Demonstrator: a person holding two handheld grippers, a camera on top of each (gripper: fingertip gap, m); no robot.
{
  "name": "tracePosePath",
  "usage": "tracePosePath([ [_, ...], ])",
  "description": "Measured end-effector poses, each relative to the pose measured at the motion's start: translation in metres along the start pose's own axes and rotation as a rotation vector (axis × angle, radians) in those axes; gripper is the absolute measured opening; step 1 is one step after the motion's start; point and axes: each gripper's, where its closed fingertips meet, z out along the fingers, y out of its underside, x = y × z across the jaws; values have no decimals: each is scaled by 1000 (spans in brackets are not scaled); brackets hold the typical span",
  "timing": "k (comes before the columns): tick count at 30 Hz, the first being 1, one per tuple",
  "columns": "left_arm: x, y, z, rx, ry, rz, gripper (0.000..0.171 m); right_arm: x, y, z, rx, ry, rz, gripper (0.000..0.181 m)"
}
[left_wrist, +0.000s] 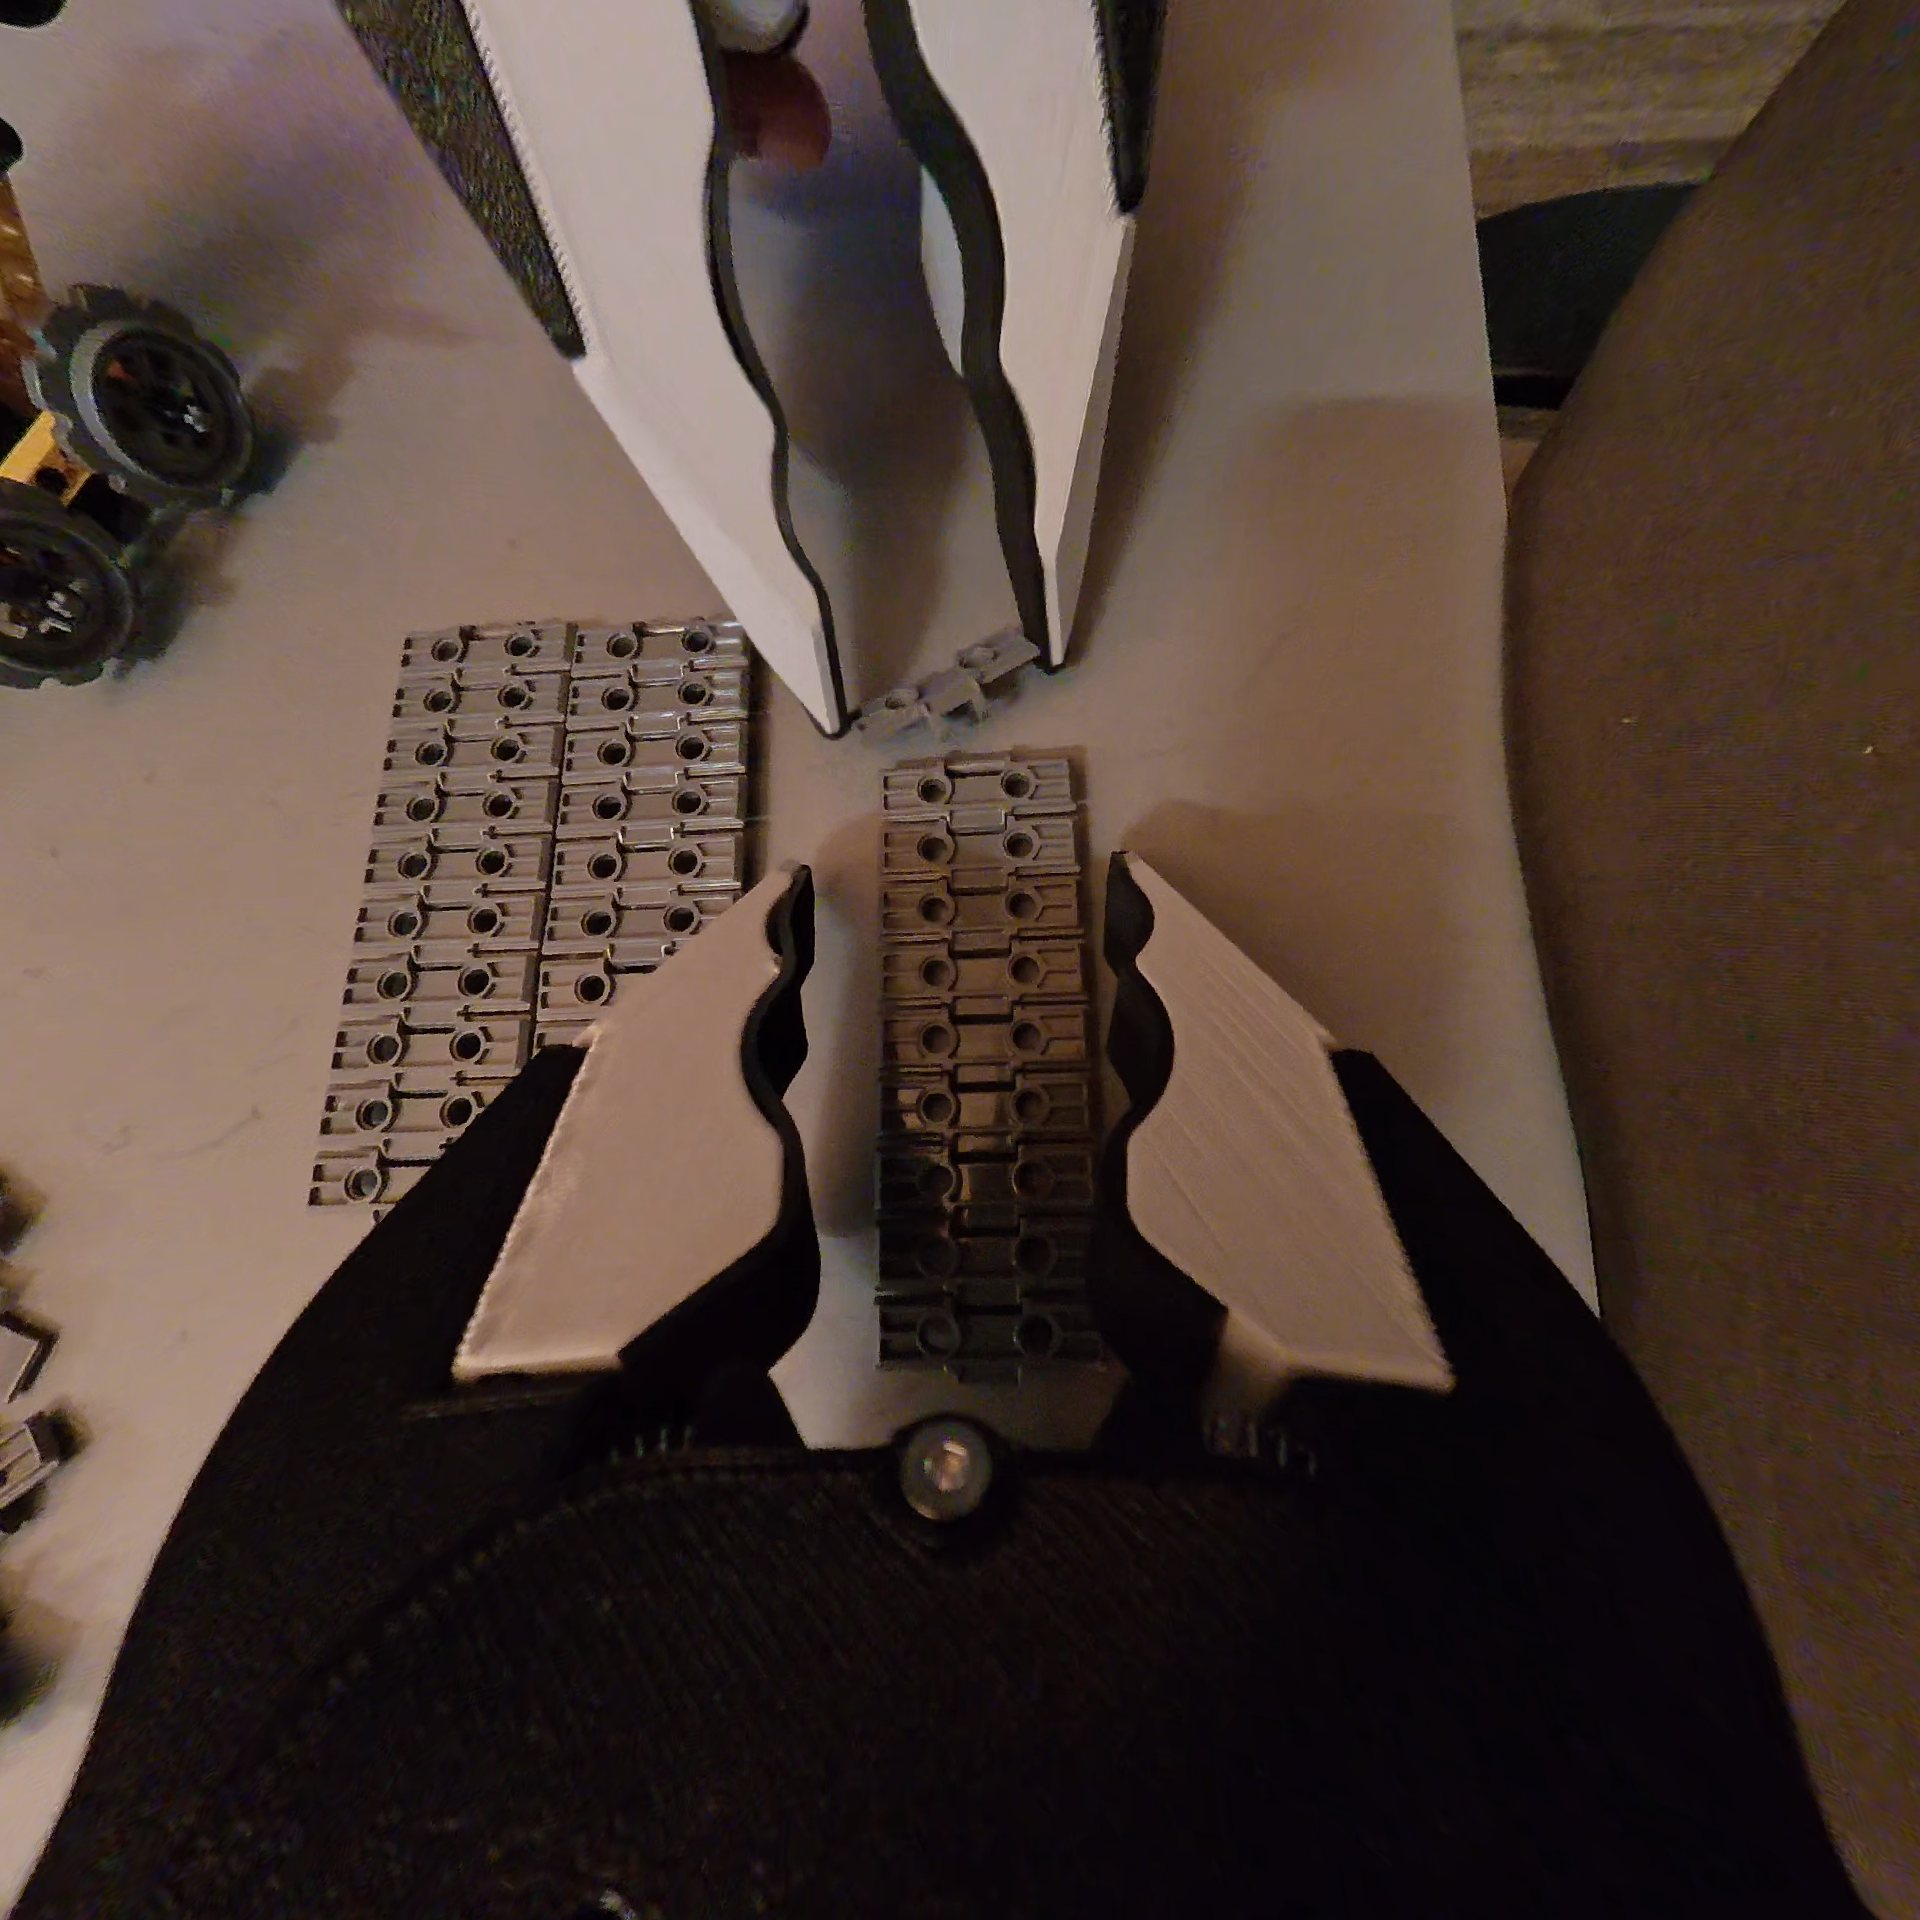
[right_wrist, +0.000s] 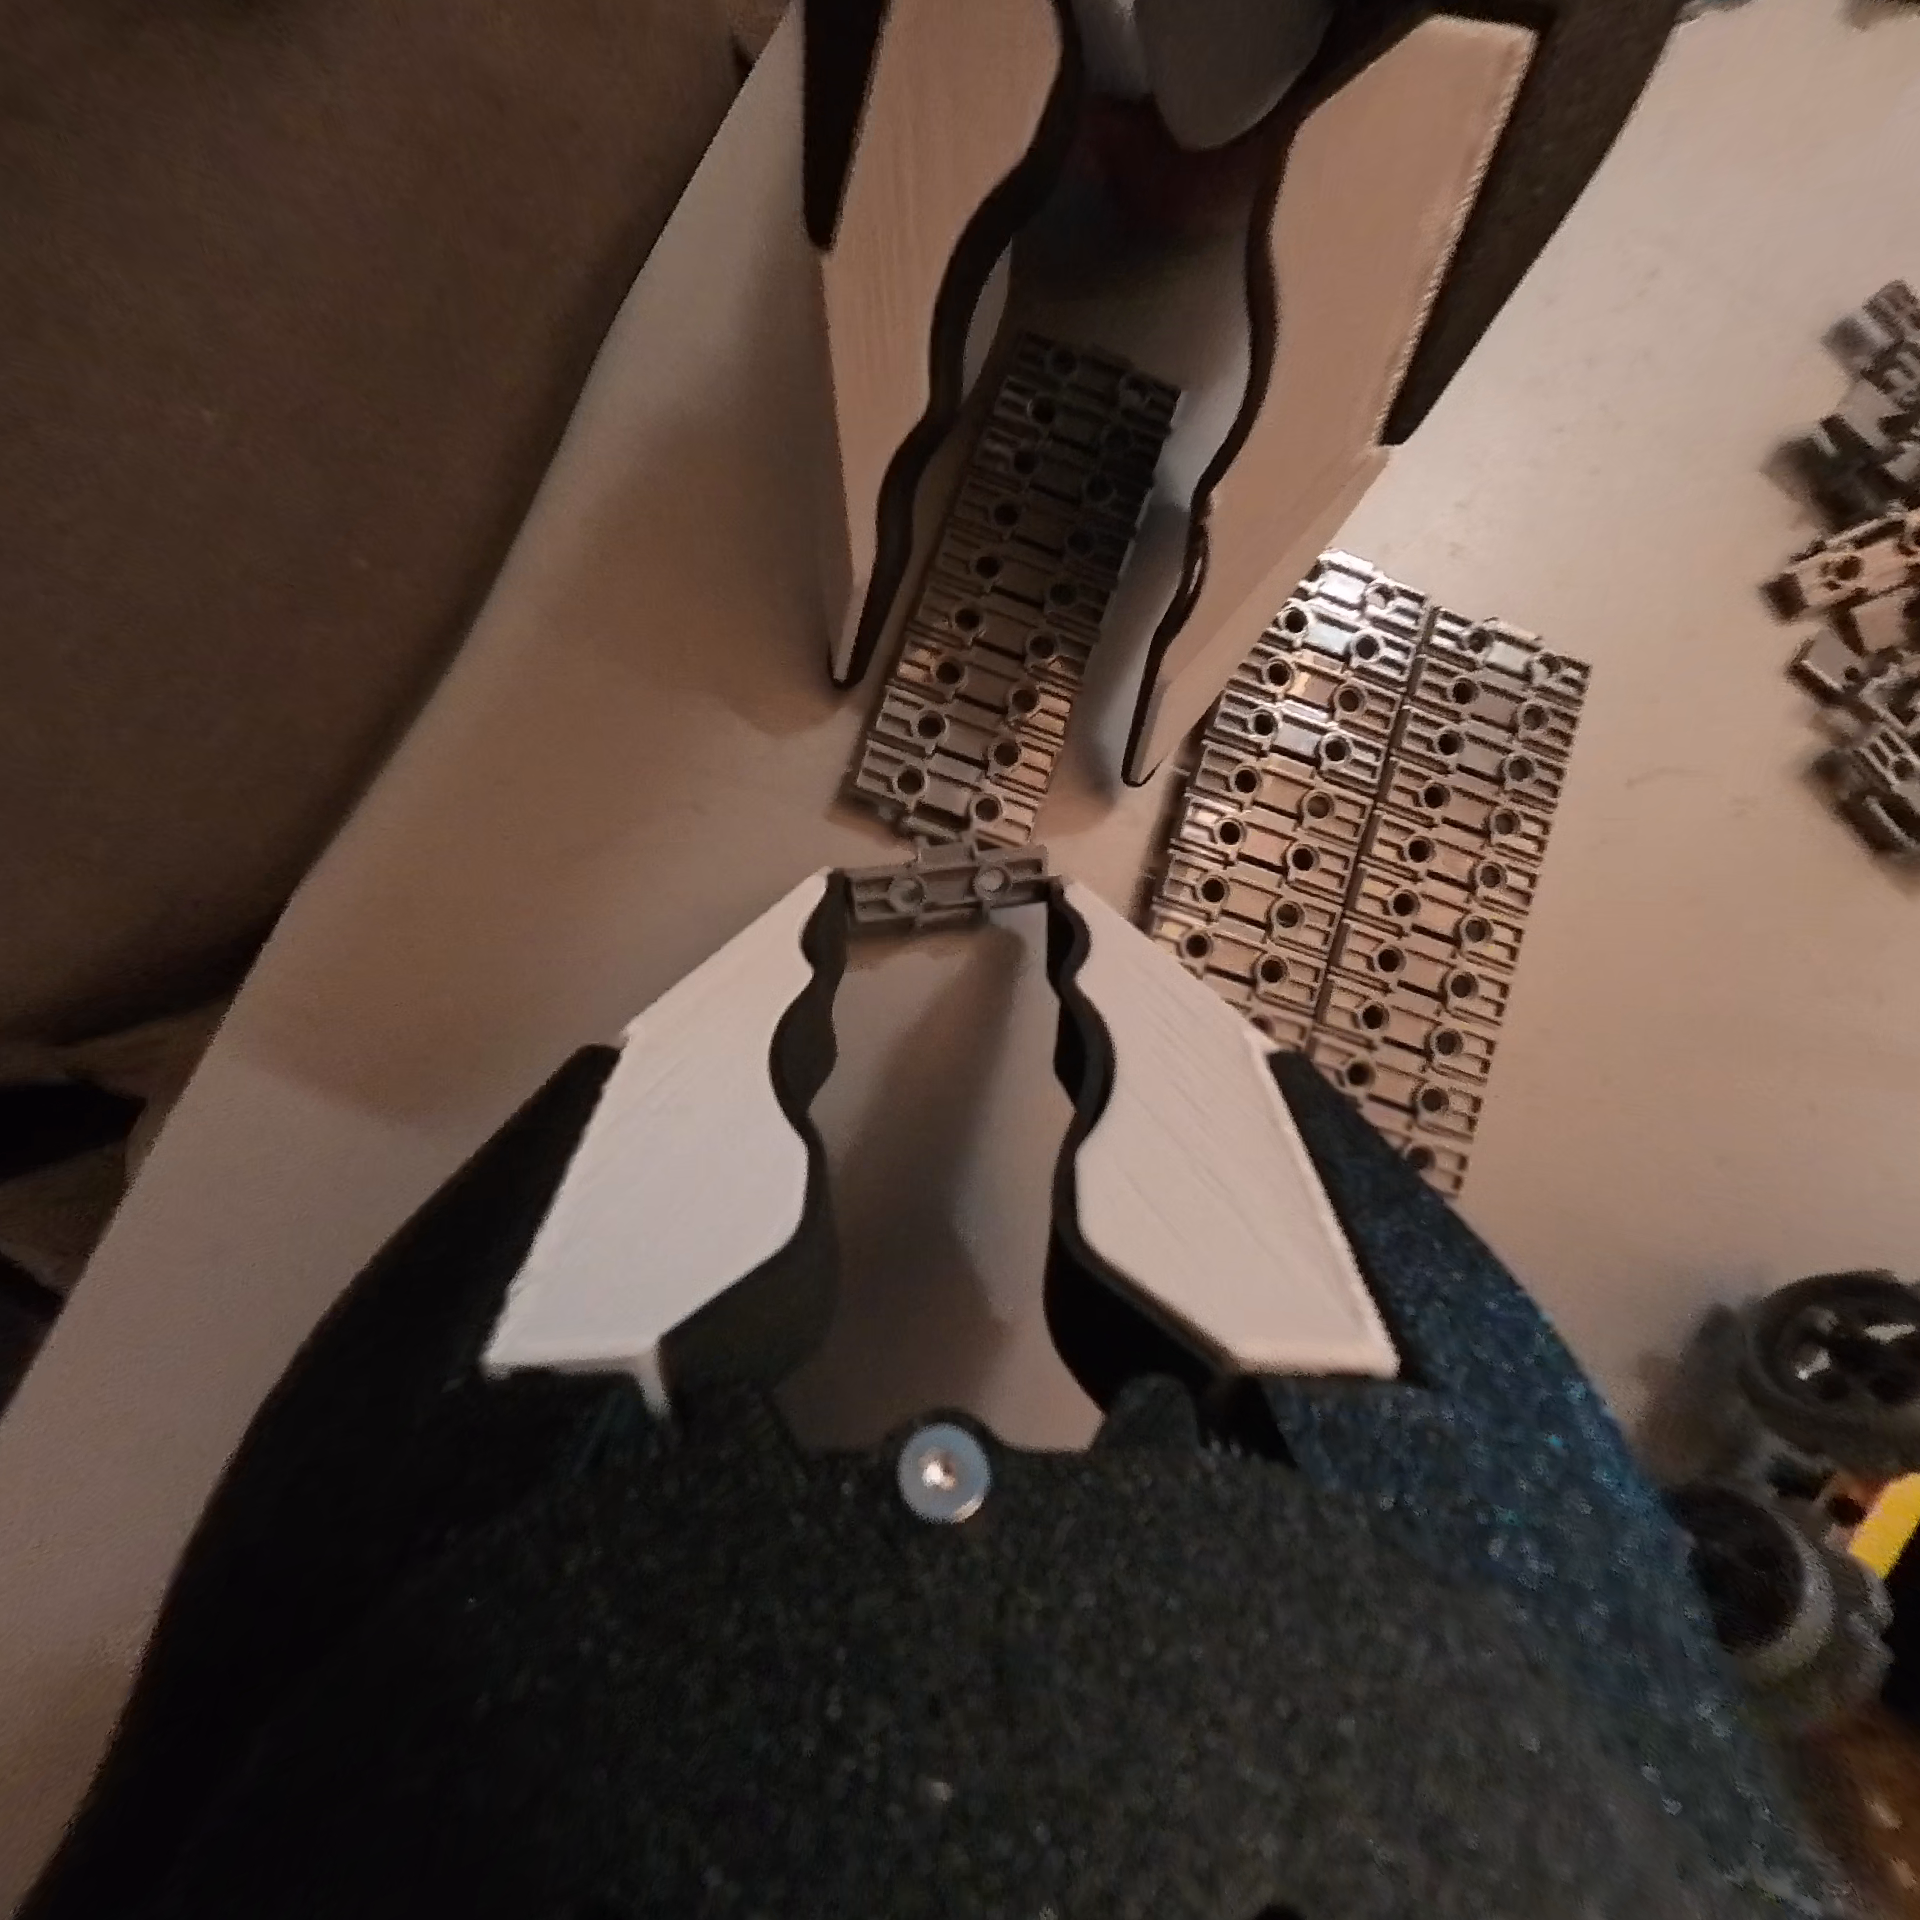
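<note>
Right claw (right_wrist: 940, 896) is pinching a single grey track link (right_wrist: 951, 891) beside the short track strip (right_wrist: 982, 665); left claw (left_wrist: 961, 883) is hanging apart, straddling that strip on the bench (left_wrist: 1299, 623).

Grey link (right_wrist: 951, 890) (pinched) by track strip (right_wrist: 997, 613).

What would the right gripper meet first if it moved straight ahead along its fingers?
Probably the near end of the single grey track strip, just beyond the loose grey track link the right gripper holds. The left gripper, open, straddles that strip farther on. Depth is uncertain.
</note>
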Motion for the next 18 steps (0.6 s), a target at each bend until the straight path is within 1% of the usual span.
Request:
tracePosePath([
  [3,0,1,1,-9,3,-4,55,-2,-5,0,46,60,68,38],
  [6,0,2,2,-14,6,-4,54,-5,3,5,-15,105,196,37],
  [10,0,2,2,-19,6,-3,53,-5,2,6,-19,128,327,37],
  [14,0,2,2,-19,5,-3,53,-4,2,6,5,150,366,36],
  [18,0,3,2,-22,12,-12,53,-2,0,3,40,186,356,36],
])
